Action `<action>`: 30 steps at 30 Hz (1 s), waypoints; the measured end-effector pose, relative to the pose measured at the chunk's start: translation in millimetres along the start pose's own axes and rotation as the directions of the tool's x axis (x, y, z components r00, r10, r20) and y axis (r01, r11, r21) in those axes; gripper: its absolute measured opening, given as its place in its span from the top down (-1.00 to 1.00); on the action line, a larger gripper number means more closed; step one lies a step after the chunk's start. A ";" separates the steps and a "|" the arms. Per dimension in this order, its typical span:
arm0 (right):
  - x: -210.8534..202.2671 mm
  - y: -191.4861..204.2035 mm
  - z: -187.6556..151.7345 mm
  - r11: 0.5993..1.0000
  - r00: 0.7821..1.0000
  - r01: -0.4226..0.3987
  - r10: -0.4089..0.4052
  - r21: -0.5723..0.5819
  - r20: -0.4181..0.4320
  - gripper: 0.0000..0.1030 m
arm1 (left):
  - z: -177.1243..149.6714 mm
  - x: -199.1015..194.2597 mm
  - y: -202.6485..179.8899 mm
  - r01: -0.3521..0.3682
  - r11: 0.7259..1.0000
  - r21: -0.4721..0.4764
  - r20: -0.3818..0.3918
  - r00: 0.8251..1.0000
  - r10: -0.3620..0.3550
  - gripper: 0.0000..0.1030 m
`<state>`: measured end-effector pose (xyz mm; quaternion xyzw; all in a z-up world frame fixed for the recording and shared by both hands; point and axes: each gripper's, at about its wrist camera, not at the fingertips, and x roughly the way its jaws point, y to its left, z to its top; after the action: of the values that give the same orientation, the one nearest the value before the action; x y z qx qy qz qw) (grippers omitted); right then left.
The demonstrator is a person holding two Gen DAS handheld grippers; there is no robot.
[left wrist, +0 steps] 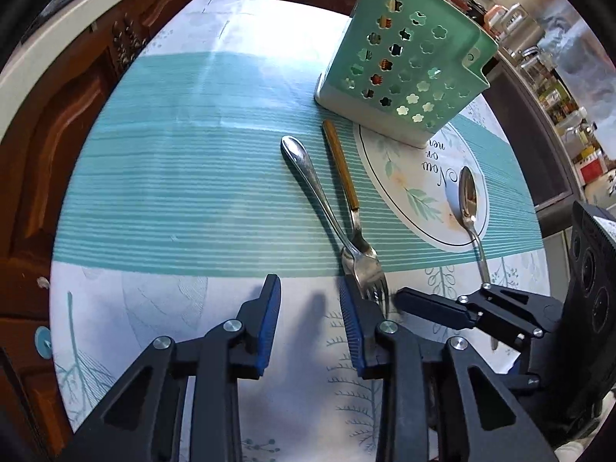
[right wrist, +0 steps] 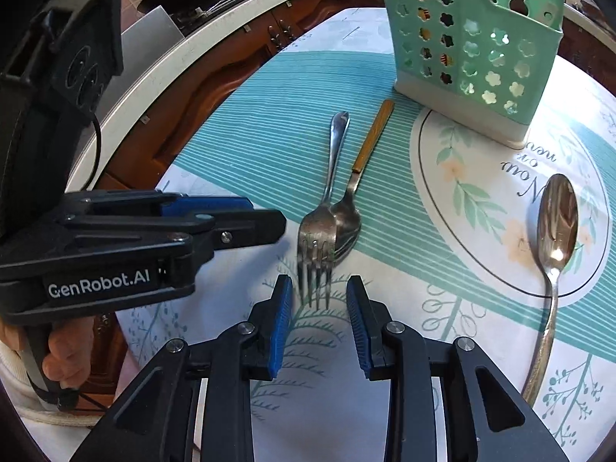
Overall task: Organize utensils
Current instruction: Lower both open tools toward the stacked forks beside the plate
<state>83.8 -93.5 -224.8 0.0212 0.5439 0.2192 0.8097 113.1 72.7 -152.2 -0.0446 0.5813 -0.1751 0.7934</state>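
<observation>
Steel fork [right wrist: 317,231] overlaps wood-handled spoon [right wrist: 348,215], big shiny spoon [right wrist: 556,223] right, green holder [right wrist: 469,38] far. Right gripper [right wrist: 318,308] and left gripper [left wrist: 310,319] narrow, holding nothing.

Fork [left wrist: 367,269] overlapping wood-handled spoon [left wrist: 342,169]; holder [left wrist: 404,61] upright beyond.

Both wrist cameras look steeply down, close over the table [left wrist: 161,177], sharing the fork [right wrist: 317,238] and caddy [left wrist: 408,73].

- Left hand-held gripper [left wrist: 310,327] points steeply down, its blue-padded jaws apart with nothing between them.
- Right hand-held gripper [right wrist: 319,323] is likewise tilted down, jaws parted.
</observation>
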 end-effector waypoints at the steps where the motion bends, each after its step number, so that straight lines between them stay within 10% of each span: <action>1: -0.3 -2.3 -0.1 1.000 1.000 0.003 -0.003 0.010 0.002 0.42 | 2.0 0.0 -0.4 -0.012 1.000 0.019 0.003 1.000 0.012 0.42; 7: -3.9 -22.3 -0.7 0.997 1.000 0.008 -0.008 0.074 0.011 0.42 | 10.7 2.7 -1.1 -0.035 0.993 0.111 0.001 0.999 0.035 0.42; 16: -9.3 -36.6 1.3 0.994 1.000 -0.015 0.012 0.109 0.023 0.42 | 28.5 20.0 34.3 0.228 0.955 -0.188 -0.044 0.970 -0.240 0.42; 30: -9.5 -25.4 -1.2 0.996 0.998 -0.058 0.057 0.075 0.013 0.42 | 45.2 33.2 25.5 0.196 0.945 -0.263 -0.097 0.969 -0.228 0.42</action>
<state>88.2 -120.3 -223.9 0.0684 0.5467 0.2216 0.8046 170.0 79.5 -174.9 -0.1961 0.6394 -0.1868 0.7196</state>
